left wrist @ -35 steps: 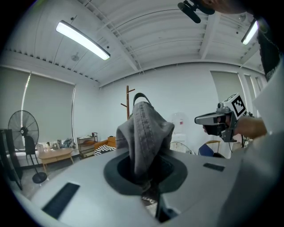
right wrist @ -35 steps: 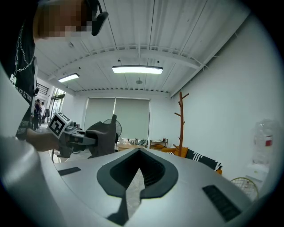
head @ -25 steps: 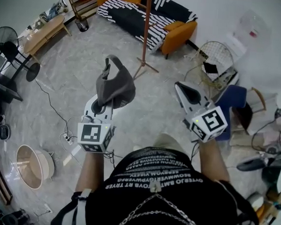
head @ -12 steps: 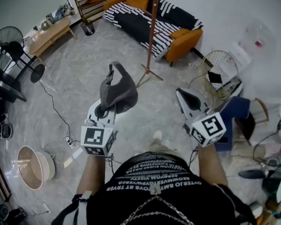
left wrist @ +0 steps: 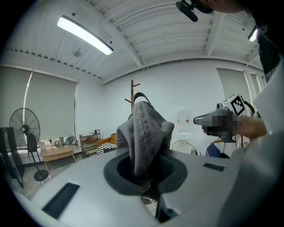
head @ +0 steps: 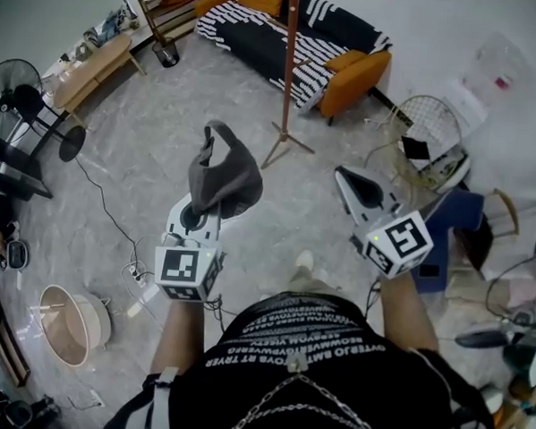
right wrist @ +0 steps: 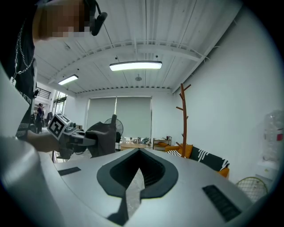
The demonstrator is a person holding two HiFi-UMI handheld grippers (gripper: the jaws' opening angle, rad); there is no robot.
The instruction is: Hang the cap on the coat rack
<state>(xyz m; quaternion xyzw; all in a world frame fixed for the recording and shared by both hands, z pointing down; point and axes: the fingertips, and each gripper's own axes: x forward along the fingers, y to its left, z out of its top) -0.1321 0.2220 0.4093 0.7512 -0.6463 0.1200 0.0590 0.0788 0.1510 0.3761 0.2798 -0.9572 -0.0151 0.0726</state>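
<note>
Floor of grey marbled tile (head: 163,159) fills the head view of a living room. The coat rack (head: 289,71), a reddish-brown pole on splayed feet, stands on that floor in front of a black-and-white striped sofa (head: 269,30) with orange cushions. The left gripper (head: 199,216) is held out short of the rack, to the left of its foot, with its jaws clamped on the grey cap (head: 222,173). The cap stands up from the jaws as a crumpled bundle, its strap loop uppermost. The right gripper (head: 344,177) is held out on the other side of the rack's foot, drawn to a narrow point with nothing in it. Far left of the rack are a black pedestal fan (head: 23,98) and a low wooden table (head: 88,61). To its right stands a white wire chair (head: 423,128). A black cable runs over the floor to a power strip (head: 131,265).

Left gripper view: the cap's folded denim is pinched between the closed jaws and rises straight ahead, covering the lower part of the rack. Only the rack's top pegs show above it, against a white wall. A ceiling light strip (left wrist: 84,35) runs overhead. The right gripper is off to the right of the rack.

Right gripper view: the jaws meet with only a thin sliver of floor showing between them and no object there. The rack stands to the right against the white wall, with the sofa at its foot. The left gripper and the cap are well to its left, before curtained windows (right wrist: 120,119).
</note>
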